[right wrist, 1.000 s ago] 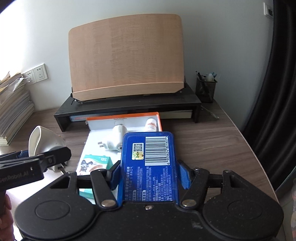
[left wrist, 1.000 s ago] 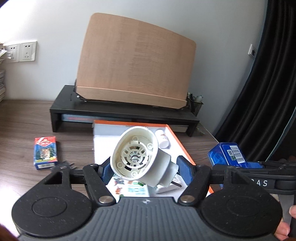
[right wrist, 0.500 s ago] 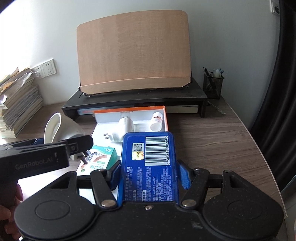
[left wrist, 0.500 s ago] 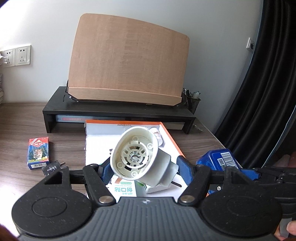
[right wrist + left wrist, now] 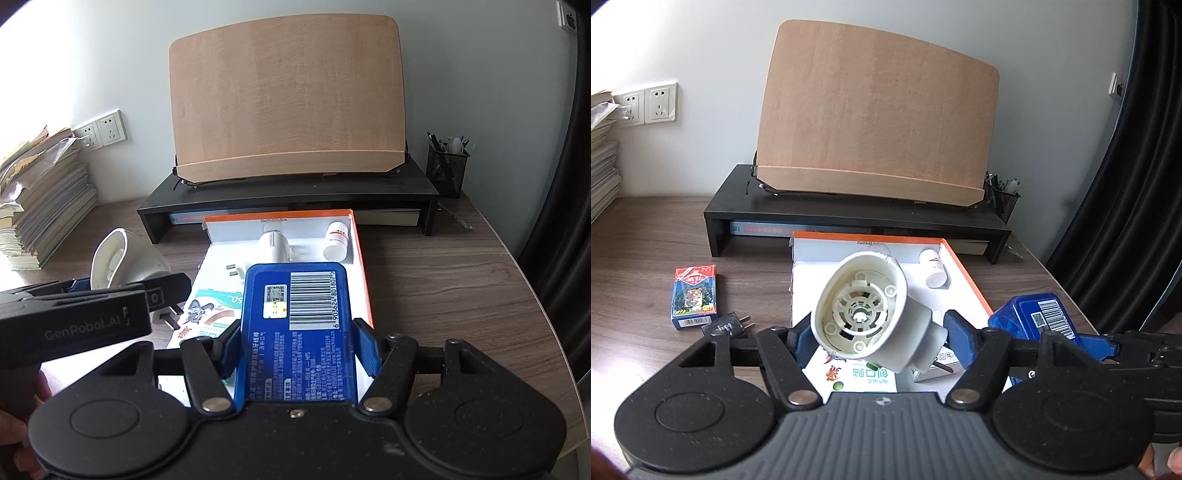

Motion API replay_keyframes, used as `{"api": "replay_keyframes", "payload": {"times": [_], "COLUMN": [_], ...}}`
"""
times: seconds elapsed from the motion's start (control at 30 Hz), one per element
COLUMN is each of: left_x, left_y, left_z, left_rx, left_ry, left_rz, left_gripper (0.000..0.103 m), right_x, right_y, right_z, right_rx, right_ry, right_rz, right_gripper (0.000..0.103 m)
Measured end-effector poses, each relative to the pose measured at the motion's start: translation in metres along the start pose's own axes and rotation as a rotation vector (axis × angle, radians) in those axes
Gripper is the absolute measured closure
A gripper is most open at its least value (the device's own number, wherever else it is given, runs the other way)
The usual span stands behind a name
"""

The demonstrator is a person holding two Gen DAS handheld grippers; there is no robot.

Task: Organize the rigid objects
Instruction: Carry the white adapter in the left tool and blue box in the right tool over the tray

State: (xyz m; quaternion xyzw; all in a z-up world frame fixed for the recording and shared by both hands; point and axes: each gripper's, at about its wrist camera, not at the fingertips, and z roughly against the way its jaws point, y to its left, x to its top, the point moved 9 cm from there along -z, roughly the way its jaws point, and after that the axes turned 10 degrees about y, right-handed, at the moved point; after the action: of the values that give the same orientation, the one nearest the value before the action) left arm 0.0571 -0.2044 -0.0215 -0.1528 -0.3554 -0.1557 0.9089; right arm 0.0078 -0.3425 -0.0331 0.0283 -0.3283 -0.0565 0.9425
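Since a second ago both views have swung slightly, bringing the black monitor riser [image 5: 288,201] and tray nearer centre. Left gripper [image 5: 875,332] clamps a cream round plastic housing [image 5: 864,314] between its blue pads; right gripper [image 5: 295,347] grips a flat blue barcoded box [image 5: 295,332]. Both hover above the orange-rimmed white tray [image 5: 360,266] holding a white bottle [image 5: 336,242].

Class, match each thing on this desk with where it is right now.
Things:
1. white funnel-shaped part
2. blue barcode box
3. small white bottle
4. red and blue card pack

Places:
A. lying in the orange-edged tray
B. held in the right tongs
C. lying on the bare desk
D. held in the left tongs

Pairs: 1-D, 2-B, 3-A, 4-C
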Motion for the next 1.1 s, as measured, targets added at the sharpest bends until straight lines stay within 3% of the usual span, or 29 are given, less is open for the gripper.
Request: {"api": "replay_keyframes", "payload": {"times": [1.1], "left_x": [-0.019], "left_y": [0.026], "left_z": [-0.006], "left_rx": [0.014], "left_ry": [0.049], "left_rz": [0.06], "left_gripper": [0.032], "right_x": [-0.013], "right_y": [0.014], "right_z": [-0.018], "right_rx": [0.004], "right_ry": [0.078], "right_rz": [0.014], "right_gripper": [0.028]}}
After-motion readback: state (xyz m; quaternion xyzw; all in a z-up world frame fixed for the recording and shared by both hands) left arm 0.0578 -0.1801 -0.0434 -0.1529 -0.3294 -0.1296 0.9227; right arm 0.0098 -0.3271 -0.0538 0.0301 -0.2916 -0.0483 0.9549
